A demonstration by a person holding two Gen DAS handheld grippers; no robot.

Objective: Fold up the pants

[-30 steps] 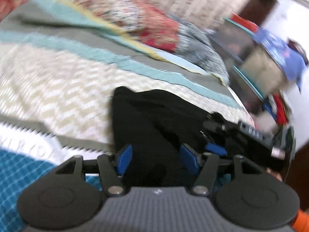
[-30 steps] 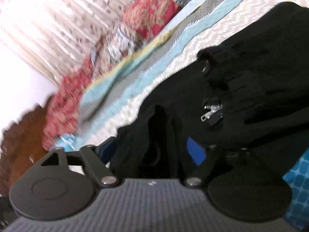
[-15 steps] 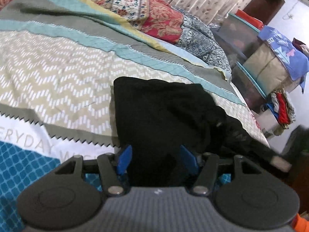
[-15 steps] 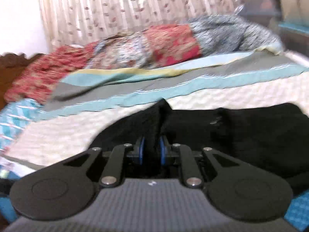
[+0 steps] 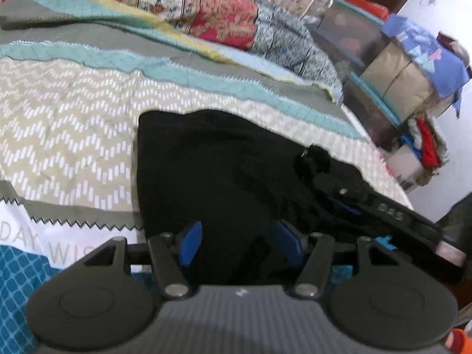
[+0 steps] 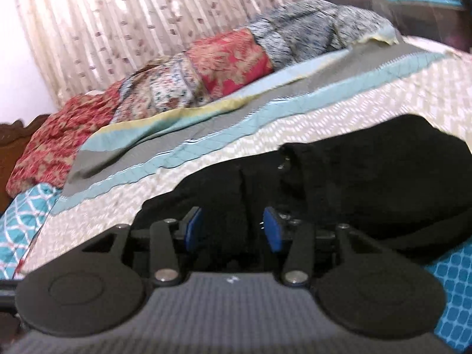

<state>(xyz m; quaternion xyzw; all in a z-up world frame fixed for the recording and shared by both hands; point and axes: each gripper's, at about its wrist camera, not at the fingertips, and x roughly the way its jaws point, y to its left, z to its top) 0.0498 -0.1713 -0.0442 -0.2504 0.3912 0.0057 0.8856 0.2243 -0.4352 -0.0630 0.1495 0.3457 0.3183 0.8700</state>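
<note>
The black pants (image 5: 218, 165) lie bunched on the patterned bedspread (image 5: 65, 124). My left gripper (image 5: 240, 243) is open, its blue pads on either side of the near edge of the pants. My right gripper (image 6: 233, 230) is open too, with a fold of the pants (image 6: 383, 183) standing between its pads. The right gripper also shows in the left wrist view (image 5: 380, 209), at the right edge of the pants. A zipper pull (image 6: 283, 165) shows on the raised fold.
A rolled floral quilt (image 5: 206, 8) lies along the far side of the bed. Plastic storage boxes (image 5: 392, 70) with clothes stand past the bed's right edge. A curtain (image 6: 141, 17) hangs behind the bed.
My right gripper was shut on a fold of the pants half a second ago and has opened. The left gripper has stayed open at the near edge.
</note>
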